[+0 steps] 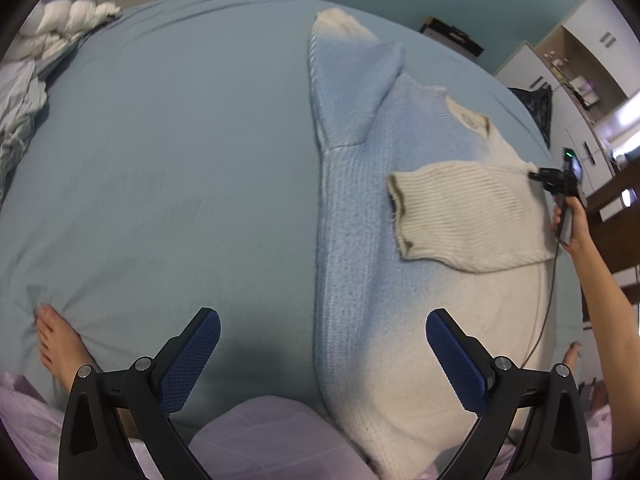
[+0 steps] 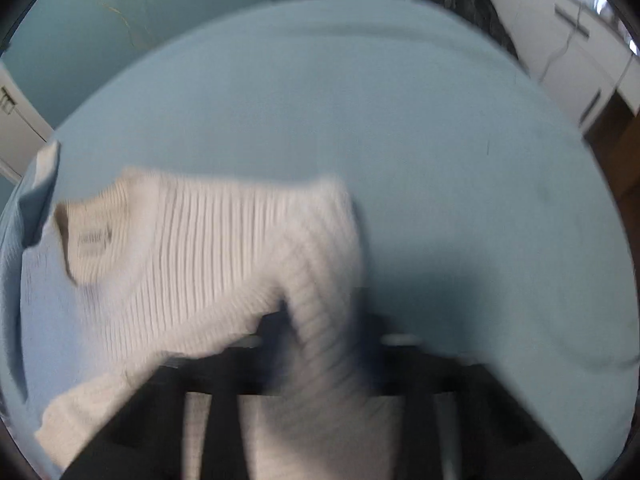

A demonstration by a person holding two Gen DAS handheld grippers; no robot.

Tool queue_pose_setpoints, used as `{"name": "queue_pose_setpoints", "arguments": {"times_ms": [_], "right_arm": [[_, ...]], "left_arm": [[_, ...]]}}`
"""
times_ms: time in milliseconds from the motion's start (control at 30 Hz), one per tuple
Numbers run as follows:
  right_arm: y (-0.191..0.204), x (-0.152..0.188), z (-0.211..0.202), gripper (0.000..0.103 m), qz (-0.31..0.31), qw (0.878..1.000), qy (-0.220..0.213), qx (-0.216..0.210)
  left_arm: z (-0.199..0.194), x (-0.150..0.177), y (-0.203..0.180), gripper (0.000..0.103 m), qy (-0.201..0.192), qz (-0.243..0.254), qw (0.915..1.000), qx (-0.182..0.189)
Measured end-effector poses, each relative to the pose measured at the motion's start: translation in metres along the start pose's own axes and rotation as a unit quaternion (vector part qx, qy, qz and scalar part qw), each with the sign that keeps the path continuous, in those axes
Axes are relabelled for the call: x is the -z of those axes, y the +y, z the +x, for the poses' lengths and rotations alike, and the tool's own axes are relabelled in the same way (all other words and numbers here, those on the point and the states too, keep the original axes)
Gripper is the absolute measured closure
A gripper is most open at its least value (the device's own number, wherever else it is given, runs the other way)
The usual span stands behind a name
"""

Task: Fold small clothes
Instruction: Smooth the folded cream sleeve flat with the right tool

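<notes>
A knit sweater (image 1: 360, 216), pale blue fading to white, lies flat on the blue bed sheet (image 1: 160, 160). Its blue sleeve (image 1: 352, 92) is folded in over the chest, and its white ribbed sleeve (image 1: 460, 216) lies across the body. My left gripper (image 1: 322, 340) hangs open low over the sweater's left edge near the hem, with nothing pinched. My right gripper (image 1: 536, 174), held by a hand, sits at the white sleeve's shoulder end. In the blurred right wrist view, the white ribbed knit (image 2: 224, 248) runs down between the near-together fingers of the right gripper (image 2: 320, 328), which is shut on it.
A bare foot (image 1: 56, 340) presses the sheet at lower left, and lavender trouser fabric (image 1: 272, 440) fills the bottom edge. Crumpled white bedding (image 1: 68, 24) lies at the far left corner. White cabinets (image 1: 580, 60), a black bag (image 1: 536, 108) and wooden furniture (image 1: 616, 208) stand beyond the bed's right side.
</notes>
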State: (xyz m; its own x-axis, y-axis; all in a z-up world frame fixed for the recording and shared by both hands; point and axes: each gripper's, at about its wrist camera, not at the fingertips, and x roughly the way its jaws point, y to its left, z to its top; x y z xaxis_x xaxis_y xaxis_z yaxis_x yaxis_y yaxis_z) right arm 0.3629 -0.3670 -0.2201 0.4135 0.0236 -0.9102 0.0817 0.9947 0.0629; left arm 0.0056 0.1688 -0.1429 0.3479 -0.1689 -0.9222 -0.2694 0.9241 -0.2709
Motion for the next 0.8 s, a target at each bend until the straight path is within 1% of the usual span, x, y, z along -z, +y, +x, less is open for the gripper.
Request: {"name": "queue_pose_setpoints", "arguments": {"times_ms": [33,67,133,167,200,267,300,333,367,400,433,467,533,567,633,667,700,767,800], "right_arm": [[-0.007,-0.002,0.001,0.09,0.01,1.0,-0.005,0.0],[-0.024,-0.004,0.002,0.09,0.048,0.999,-0.015,-0.006],[-0.054,-0.002,0.0,0.09,0.118,0.992,-0.04,-0.037],[-0.066,0.0,0.006,0.089,0.145,0.987,-0.036,-0.057],[-0.069,0.002,0.018,0.087,0.143,0.987,-0.008,-0.076],[-0.073,0.003,0.009,0.062,0.126,0.99,-0.006,-0.061],[-0.079,0.004,0.003,0.037,0.136,0.99,-0.002,-0.047],[-0.091,0.005,-0.007,0.029,0.157,0.987,-0.004,-0.022],[-0.091,0.009,-0.02,0.029,0.166,0.986,-0.018,0.011],[-0.089,0.018,-0.036,0.029,0.159,0.986,-0.033,0.024],[-0.081,0.026,-0.057,0.028,0.134,0.989,-0.057,0.034],[-0.069,0.034,-0.07,0.028,0.102,0.992,-0.066,0.04],[-0.036,0.054,-0.086,0.028,0.031,0.996,-0.065,0.051],[-0.018,0.066,-0.091,0.028,0.006,0.997,-0.064,0.053],[0.007,0.087,-0.095,0.028,-0.013,0.998,-0.045,0.044],[0.03,0.093,-0.087,0.028,-0.01,0.999,-0.029,0.026],[0.032,0.098,-0.085,0.028,-0.002,1.0,-0.016,0.009],[0.056,0.109,-0.069,0.028,0.005,1.0,0.005,-0.024],[0.071,0.113,-0.054,0.028,-0.006,0.999,0.025,-0.028]], "left_arm": [[0.003,0.0,0.001,0.0,0.003,-0.004,1.0,0.0],[0.006,0.0,0.0,0.0,0.006,-0.005,1.0,-0.002],[0.009,0.001,-0.001,0.0,0.011,-0.003,0.9999,-0.007],[0.008,0.003,-0.003,0.0,0.01,0.0,0.9999,-0.007],[0.005,0.004,-0.006,0.0,0.005,0.008,0.9999,-0.007],[-0.003,0.006,-0.01,0.0,-0.009,0.02,0.9997,-0.011],[-0.007,0.007,-0.012,0.0,-0.016,0.026,0.9995,-0.009],[-0.012,0.008,-0.014,0.0,-0.022,0.031,0.9993,-0.007],[-0.016,0.008,-0.015,0.0,-0.026,0.034,0.9991,-0.006],[-0.021,0.01,-0.016,0.0,-0.032,0.04,0.9987,-0.004],[-0.025,0.011,-0.016,0.0,-0.037,0.045,0.9983,-0.004],[-0.03,0.012,-0.017,0.0,-0.042,0.048,0.998,-0.004],[-0.037,0.014,-0.019,0.0,-0.05,0.055,0.9972,-0.003],[-0.04,0.015,-0.019,0.0,-0.053,0.058,0.9969,-0.002],[-0.045,0.017,-0.02,0.0,-0.064,0.058,0.9962,-0.005],[-0.047,0.018,-0.02,0.0,-0.067,0.059,0.996,-0.007],[-0.048,0.018,-0.02,0.0,-0.069,0.061,0.9958,-0.006],[-0.051,0.02,-0.023,0.0,-0.073,0.064,0.9953,-0.004],[-0.053,0.021,-0.024,0.0,-0.075,0.067,0.9949,-0.002]]}}
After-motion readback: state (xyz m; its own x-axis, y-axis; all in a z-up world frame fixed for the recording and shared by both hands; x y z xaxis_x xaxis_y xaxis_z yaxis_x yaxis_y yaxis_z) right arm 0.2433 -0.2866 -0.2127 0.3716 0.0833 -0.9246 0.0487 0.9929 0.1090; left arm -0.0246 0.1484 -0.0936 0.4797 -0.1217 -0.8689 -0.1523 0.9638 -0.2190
